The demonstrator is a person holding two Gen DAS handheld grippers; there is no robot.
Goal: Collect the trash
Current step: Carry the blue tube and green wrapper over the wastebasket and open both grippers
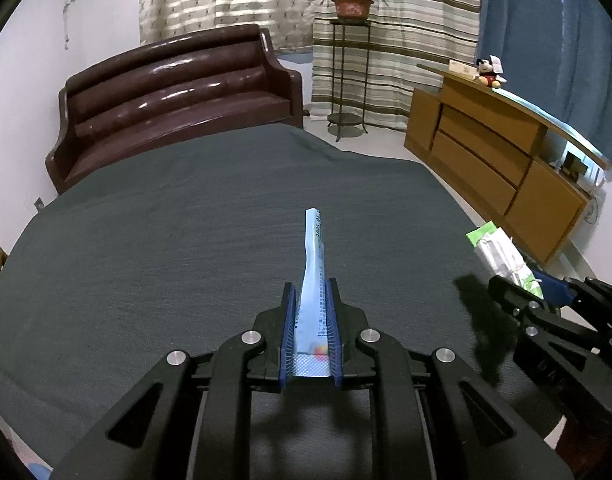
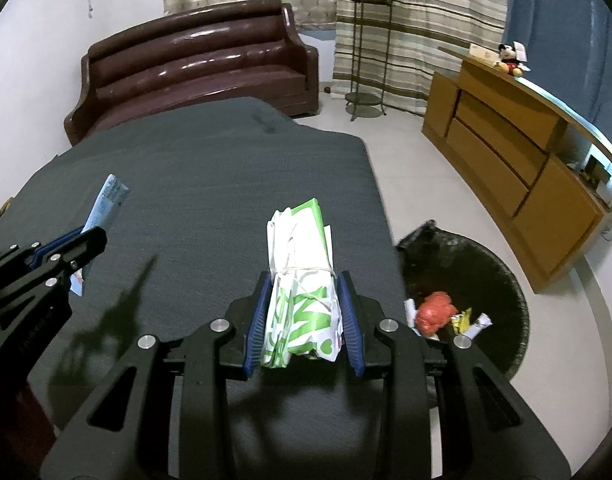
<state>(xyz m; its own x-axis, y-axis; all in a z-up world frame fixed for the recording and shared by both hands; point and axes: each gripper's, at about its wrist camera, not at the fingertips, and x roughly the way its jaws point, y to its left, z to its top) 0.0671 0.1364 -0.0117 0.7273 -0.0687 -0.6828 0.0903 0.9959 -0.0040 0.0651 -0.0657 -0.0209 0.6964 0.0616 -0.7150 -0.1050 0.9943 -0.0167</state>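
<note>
Your left gripper (image 1: 310, 292) clamped tight on thin blue wrapper (image 1: 314, 252); wrapper sticks forward past fingertips, held above grey bed cover (image 1: 165, 240). Your right gripper (image 2: 306, 284) pinching green-and-white bag bundle (image 2: 299, 280) tied with band, jaws partway apart, pads pressing bundle's sides. Bundle hangs over bed's right edge. Black bin (image 2: 502, 280) on floor just beside bed, to your right; inside: red crumpled piece (image 2: 436, 312), yellow scrap, white bits, possibly wrappers, too blurred to name. Brown sofa (image 2: 193, 64) beyond bed.
</note>
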